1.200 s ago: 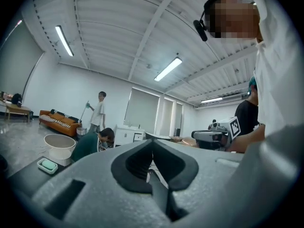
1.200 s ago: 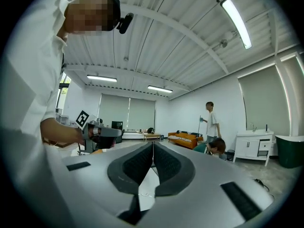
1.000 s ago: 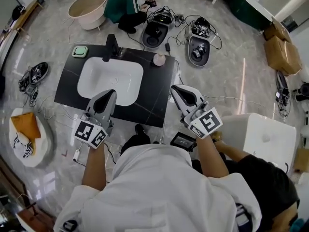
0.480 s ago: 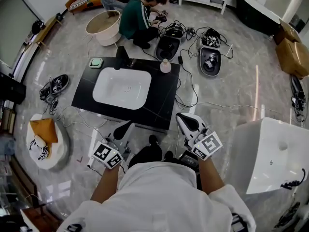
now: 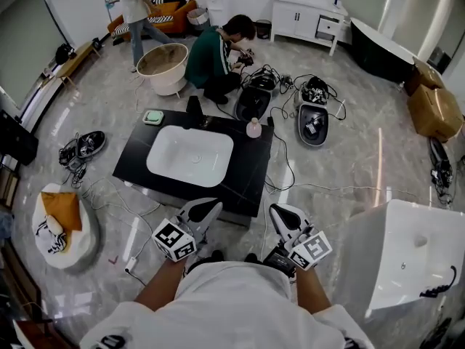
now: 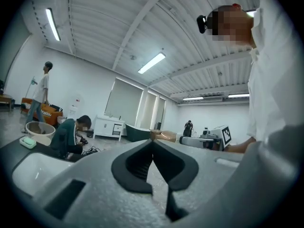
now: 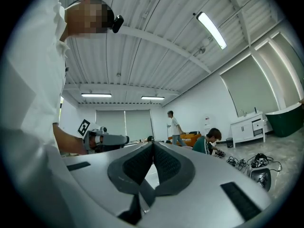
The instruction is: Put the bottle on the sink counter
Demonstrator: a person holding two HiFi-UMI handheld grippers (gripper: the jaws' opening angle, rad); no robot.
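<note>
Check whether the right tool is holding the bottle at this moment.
No: the right tool is shut on nothing, while the pink bottle stands on the black sink counter.

Small pink bottle [image 5: 253, 128], upright, on black sink counter [image 5: 240, 173], far right corner, near white basin [image 5: 190, 155]

Ahead of me the near edge of the worktop [image 5: 247, 174] is bare, and so is its right strip beside the basin [image 5: 190, 155]. Along the back rim the faucet [image 5: 194, 110], a green soap dish [image 5: 153, 117] and the bottle [image 5: 253, 128] block a pass. A crouching person [image 5: 214, 60] sits just behind, and cables [image 5: 288, 167] trail on the floor off the right side.
</note>
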